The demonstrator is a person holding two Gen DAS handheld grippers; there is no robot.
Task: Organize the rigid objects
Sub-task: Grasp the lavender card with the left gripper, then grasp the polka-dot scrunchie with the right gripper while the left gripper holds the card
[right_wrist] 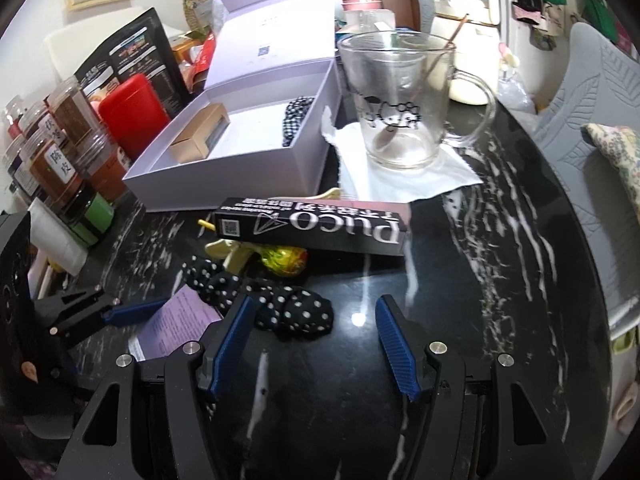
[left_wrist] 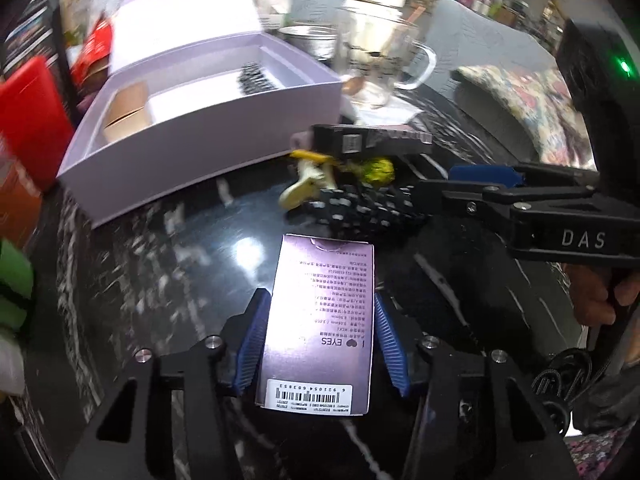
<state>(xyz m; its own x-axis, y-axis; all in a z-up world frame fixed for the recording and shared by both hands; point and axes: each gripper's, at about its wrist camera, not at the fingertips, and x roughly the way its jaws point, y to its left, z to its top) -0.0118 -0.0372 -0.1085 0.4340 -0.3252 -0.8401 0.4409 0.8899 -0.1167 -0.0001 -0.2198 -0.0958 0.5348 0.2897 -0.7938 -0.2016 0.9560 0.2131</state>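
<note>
**A:** The left claw (left_wrist: pixel 320 340) has the small purple carton (left_wrist: pixel 320 320) between its blue pads (left_wrist: pixel 252 340). From where I stand the pads look right against its two long sides, so I'd call it gripped, though the right-hand pad is hard to judge.

**B:** Where is the carton exactly?

**A:** Flat on the black marble bench (left_wrist: pixel 160 240), near the front edge, well short of the open lilac gift box (left_wrist: pixel 192 136), with the polka-dot fabric piece (left_wrist: pixel 360 204) lying between them.

**B:** Which way does it lie?

**A:** Its long axis runs along the claw's reach, straight away from the hand. The barcode end is nearest the wrist, and the end with the round cut-out points towards the gift box. The printed back panel faces up.

**B:** And the other hand?

**A:** The right claw (right_wrist: pixel 316 340) is partly open and holds nothing. It hovers over bare bench, the fabric's tip just by its left pad.

**B:** So how should the lift go?

**A:** I'd squeeze only enough to hold, as thin card may buckle. Lift straight up to clear the fabric and the black PUCO box (right_wrist: pixel 312 228), then carry it to the free floor of the gift box between the kraft carton (right_wrist: pixel 200 136) and the checked cloth (right_wrist: pixel 296 116).
</note>
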